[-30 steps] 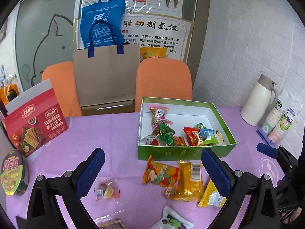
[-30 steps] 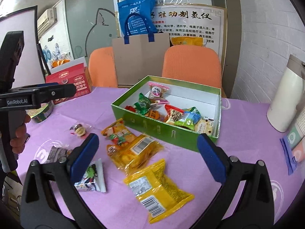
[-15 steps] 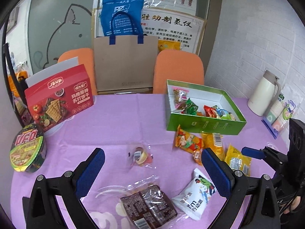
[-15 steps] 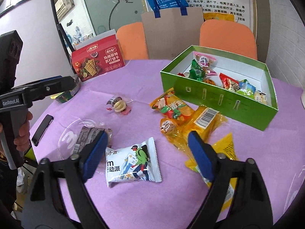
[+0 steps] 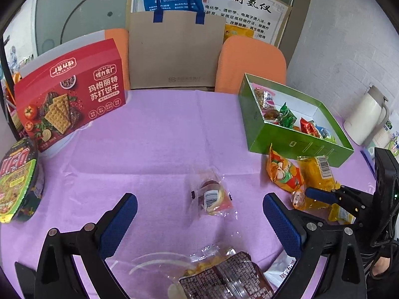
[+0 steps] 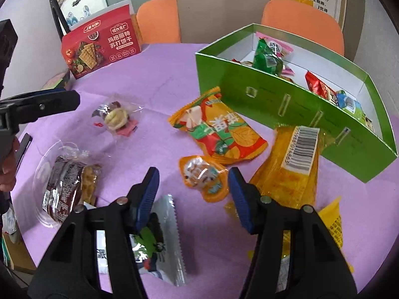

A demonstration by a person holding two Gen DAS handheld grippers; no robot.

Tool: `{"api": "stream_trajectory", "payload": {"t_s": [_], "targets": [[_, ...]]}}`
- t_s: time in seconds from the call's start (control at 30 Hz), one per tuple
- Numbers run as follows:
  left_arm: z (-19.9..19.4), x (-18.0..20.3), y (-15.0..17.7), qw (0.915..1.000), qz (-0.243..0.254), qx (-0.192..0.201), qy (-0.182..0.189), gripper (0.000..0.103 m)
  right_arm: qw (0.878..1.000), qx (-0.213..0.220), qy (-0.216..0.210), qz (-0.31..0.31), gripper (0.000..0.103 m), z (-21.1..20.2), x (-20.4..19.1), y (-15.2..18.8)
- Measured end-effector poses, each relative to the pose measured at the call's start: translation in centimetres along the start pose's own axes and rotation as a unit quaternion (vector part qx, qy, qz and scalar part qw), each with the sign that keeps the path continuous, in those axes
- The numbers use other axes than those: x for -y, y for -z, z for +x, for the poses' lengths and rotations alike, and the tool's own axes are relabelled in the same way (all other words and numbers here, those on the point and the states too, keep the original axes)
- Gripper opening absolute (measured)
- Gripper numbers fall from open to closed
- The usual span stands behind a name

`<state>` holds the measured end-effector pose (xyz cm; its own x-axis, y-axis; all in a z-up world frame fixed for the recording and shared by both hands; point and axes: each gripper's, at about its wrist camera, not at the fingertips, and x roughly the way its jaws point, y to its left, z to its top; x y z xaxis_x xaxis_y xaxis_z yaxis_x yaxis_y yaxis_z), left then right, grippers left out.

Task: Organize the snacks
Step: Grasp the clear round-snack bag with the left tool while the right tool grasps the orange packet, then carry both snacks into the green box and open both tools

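Tongs on the right [image 6: 193, 182] stand spread just above the desk, the two blue pads either side of a small orange snack pouch [image 6: 203, 174] but not yet pinching it. The left tongs [image 5: 199, 218] are spread too, hovering over a clear-wrapped sweet [image 5: 210, 196], holding nothing.

The pouch is small, glossy and flat, so the likeliest slip is the pads skating over the film and squirting it sideways as they come together. It also lies against the orange leaf-print packet [image 6: 219, 127] and close to the yellow barcode bag [image 6: 291, 164]; a sloppy pinch could catch a neighbour's edge and drag both. The white packet [image 6: 159, 239] lies under the left-hand pad and may snag. On the way to the green box [image 6: 286, 102], which stands near behind and already holds several snacks, a low carry could clip its front wall.

A lilac cloth [image 5: 162, 149] covers the desk, creased in places, soft enough to bunch under a dragging pad. A red cracker box [image 5: 72, 92] and a noodle bowl [image 5: 17, 182] stand to the left, a white jug [image 5: 366, 117] far right. Behind are two orange chairs [image 5: 251, 62], a brown paper bag [image 5: 174, 49], posters and a white brick wall.
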<state>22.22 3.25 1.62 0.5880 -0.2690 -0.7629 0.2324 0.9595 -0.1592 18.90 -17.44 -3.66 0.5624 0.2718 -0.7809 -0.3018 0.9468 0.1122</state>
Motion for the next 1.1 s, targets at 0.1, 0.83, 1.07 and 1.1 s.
{"api": "stream_trajectory", "payload": {"t_s": [0.1, 0.83, 1.07, 1.1], "targets": [[1.9, -0.2, -0.5, 0.9998, -0.001, -0.018, 0.011, 0.091, 1.0, -0.003, 0.01, 0.001, 0.059, -0.6, 1.0, 0.6], [6.9, -1.3, -0.1, 0.9955, -0.005, -0.083, 0.045, 0.051, 1.0, -0.02, -0.001, -0.008, 0.033, 1.1, -1.5, -0.1], [6.9, -1.3, 0.1, 0.995, -0.008, -0.086, 0.05, 0.042, 1.0, -0.013, 0.003, 0.002, 0.025, 0.9, -1.2, 0.1], [6.9, -1.3, 0.3, 0.9951, -0.007, -0.086, 0.049, 0.04, 1.0, -0.013, 0.002, 0.004, 0.025, 0.8, -1.2, 0.1]]}}
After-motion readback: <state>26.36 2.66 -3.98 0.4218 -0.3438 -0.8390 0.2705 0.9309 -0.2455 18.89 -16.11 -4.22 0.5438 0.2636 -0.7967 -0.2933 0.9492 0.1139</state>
